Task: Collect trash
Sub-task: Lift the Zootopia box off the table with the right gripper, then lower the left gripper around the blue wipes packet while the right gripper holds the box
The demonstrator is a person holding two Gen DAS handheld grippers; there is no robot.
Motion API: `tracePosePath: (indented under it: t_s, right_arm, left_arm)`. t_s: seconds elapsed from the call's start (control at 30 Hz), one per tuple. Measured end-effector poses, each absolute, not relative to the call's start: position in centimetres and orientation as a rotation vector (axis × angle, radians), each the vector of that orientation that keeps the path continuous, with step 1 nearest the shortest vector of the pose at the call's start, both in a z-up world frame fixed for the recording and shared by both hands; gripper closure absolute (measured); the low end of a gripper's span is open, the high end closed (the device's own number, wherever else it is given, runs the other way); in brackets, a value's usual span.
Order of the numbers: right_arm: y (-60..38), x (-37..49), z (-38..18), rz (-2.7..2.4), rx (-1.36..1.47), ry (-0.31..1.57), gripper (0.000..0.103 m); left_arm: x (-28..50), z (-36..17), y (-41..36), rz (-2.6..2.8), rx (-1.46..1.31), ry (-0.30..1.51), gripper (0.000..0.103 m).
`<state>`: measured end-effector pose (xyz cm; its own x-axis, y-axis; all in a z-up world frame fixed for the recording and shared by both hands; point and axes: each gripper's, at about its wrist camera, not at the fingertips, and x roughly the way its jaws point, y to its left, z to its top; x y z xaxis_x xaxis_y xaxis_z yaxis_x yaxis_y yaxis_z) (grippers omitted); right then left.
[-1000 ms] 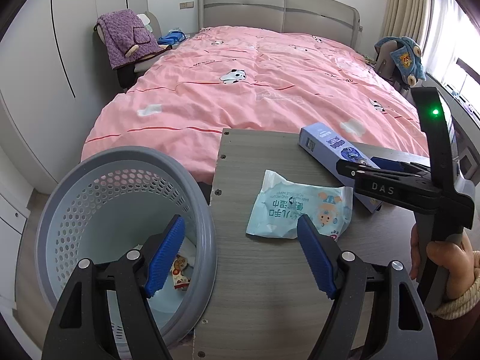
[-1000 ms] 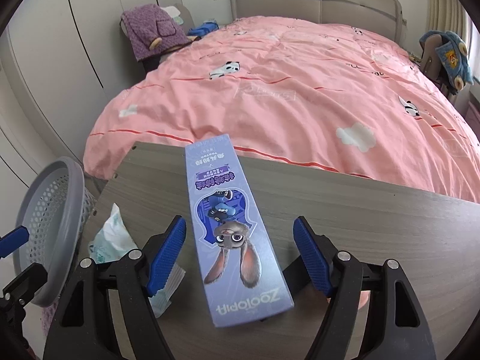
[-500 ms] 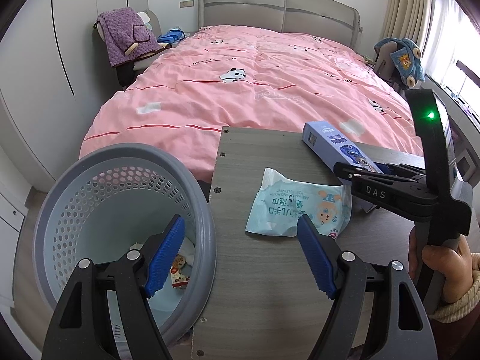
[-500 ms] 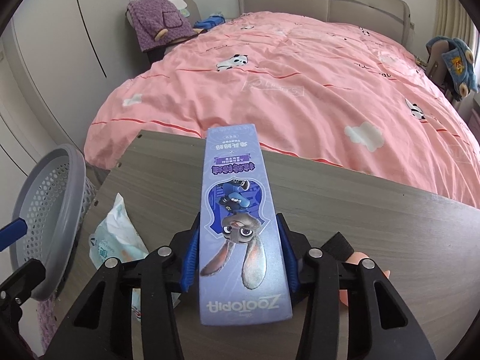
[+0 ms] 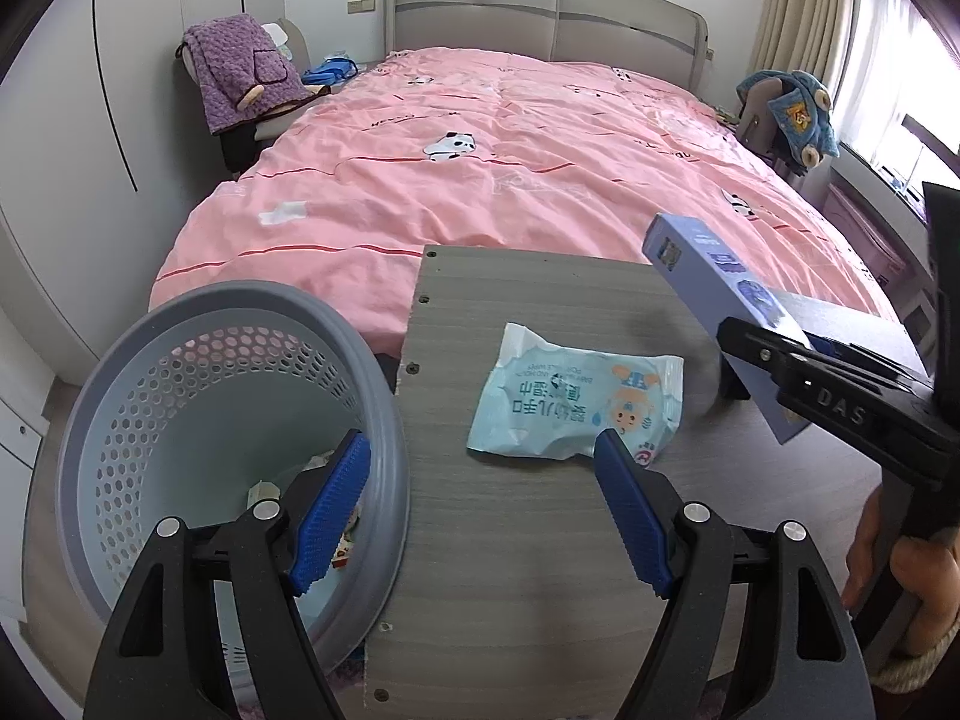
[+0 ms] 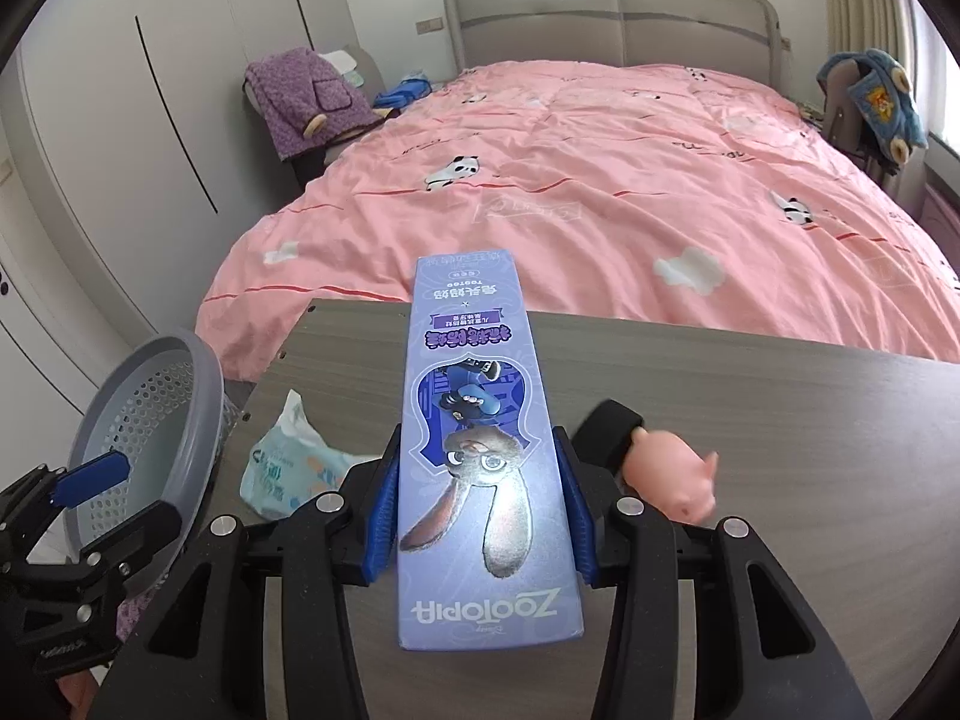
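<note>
Box clamped at R, wipes pack loose on desk

Desk (image 5: 510, 570) of grey wood-grain laminate sits at the foot of a bed w/ pink panda-print duvet (image 5: 510, 180) and grey padded headboard (image 6: 612, 24); white wardrobe doors on the left, beige curtains on the right; purple fleece garment (image 5: 240, 72) draped over a chair by the bed; round grey perforated plastic bin (image 5: 210, 408) stands just beside the desk's left edge, w/ a few scraps at its bottom.

L wrist view alone shows the bin's inside and the person's hand (image 5: 900, 564) on the R tool's handle; R wrist view alone shows a small pink pig toy (image 6: 678, 474) and a black item just beside it on the desk, right of the box.

Right gripper (image 6: 480, 510): blue pads pressed on both long sides of the long lilac Zootopia carton (image 6: 480, 420), held off the desk, tilted up toward the bed; rabbit print faces up. Left gripper (image 5: 480, 504): jaws wide apart, nothing between the pads; left pad over the bin rim, right pad's tip at the near edge of the pale blue baby-wipes pack (image 5: 576, 402), which lies flat mid-desk; contact can't be told.
</note>
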<state>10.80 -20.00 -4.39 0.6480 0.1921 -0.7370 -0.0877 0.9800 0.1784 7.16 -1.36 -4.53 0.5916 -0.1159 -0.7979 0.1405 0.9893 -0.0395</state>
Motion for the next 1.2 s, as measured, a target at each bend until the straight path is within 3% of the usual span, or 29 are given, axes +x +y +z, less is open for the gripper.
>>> tracePosePath:
  t_s: [0.47,1.2]
  right_arm:
    - [-23.5,5.2,-3.9,0.099,0.213,0.814,0.059]
    - [-25.6,3.4,-4.5,0.086,0.276,0.82,0.058]
  left_arm:
    - [8.6,-6.2,-5.1,-0.185,0.056,0.963,0.029]
    - [10.3,-7.7,-11.1,-0.179,0.178,0.958,0.029]
